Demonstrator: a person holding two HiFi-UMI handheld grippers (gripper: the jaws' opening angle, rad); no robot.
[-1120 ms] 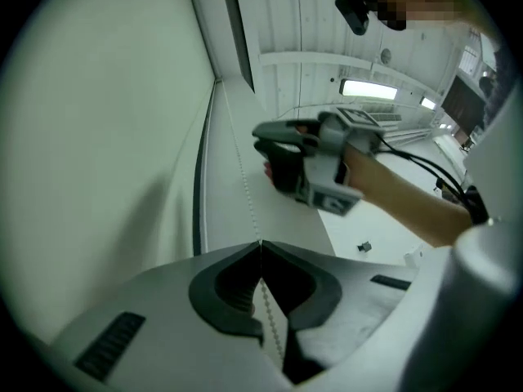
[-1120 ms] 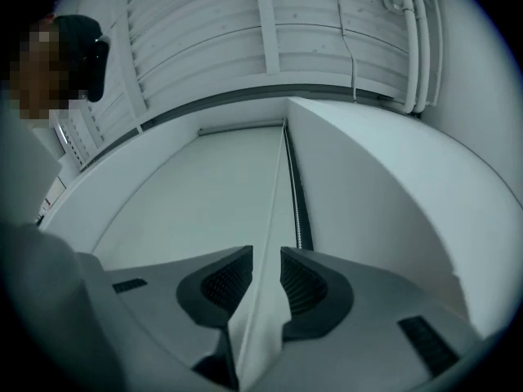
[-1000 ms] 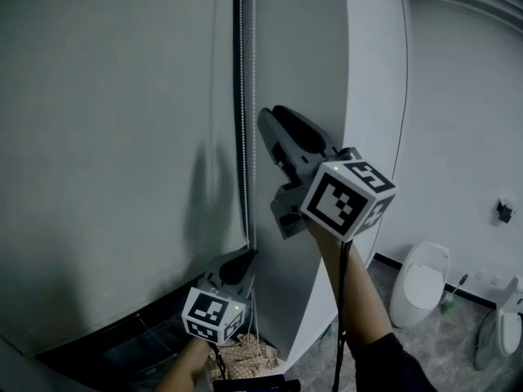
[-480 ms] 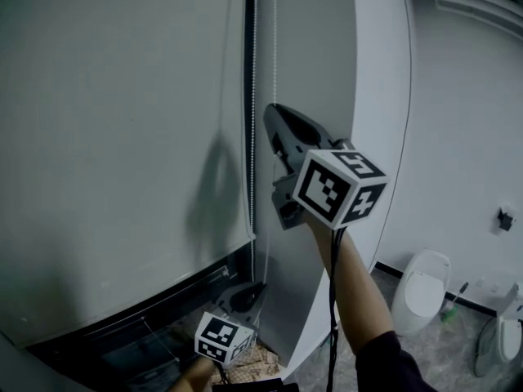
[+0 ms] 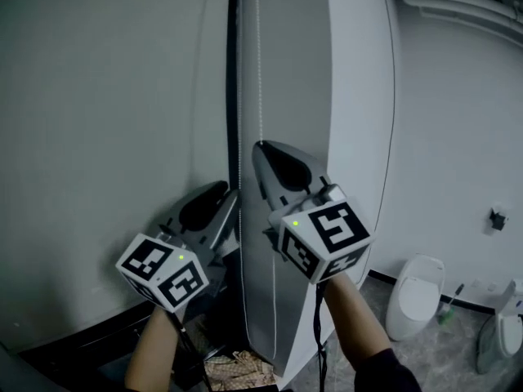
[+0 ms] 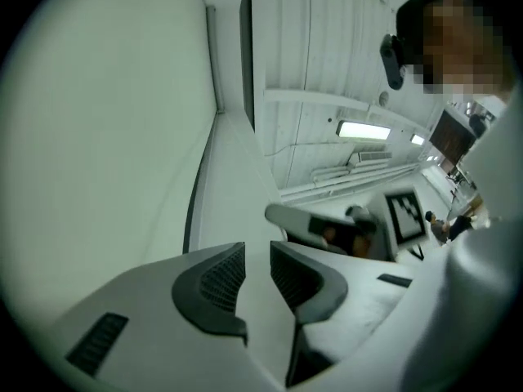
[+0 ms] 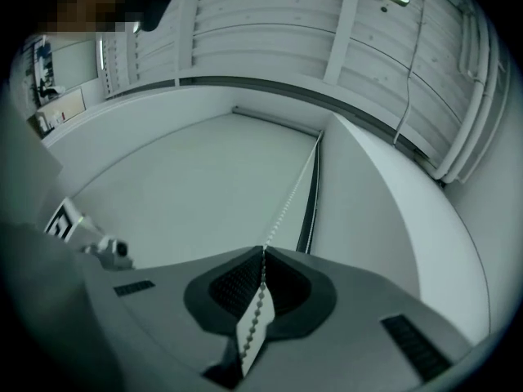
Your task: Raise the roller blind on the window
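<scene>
— Grey roller blind (image 5: 106, 137), plain and drawn low, fills the left. Where is free room?
— Right of its dark edge gap, along the pale wall panel (image 5: 359, 96).
— Claws?
— Right claw (image 5: 261, 147) is clamped on the bead chain (image 5: 259, 72) there. Left claw (image 5: 226, 189), just beside it, is opening with nothing between.

Three close views; shared blind (image 5: 106, 96)

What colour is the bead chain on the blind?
White; the chain shows best in the right gripper view.
</scene>
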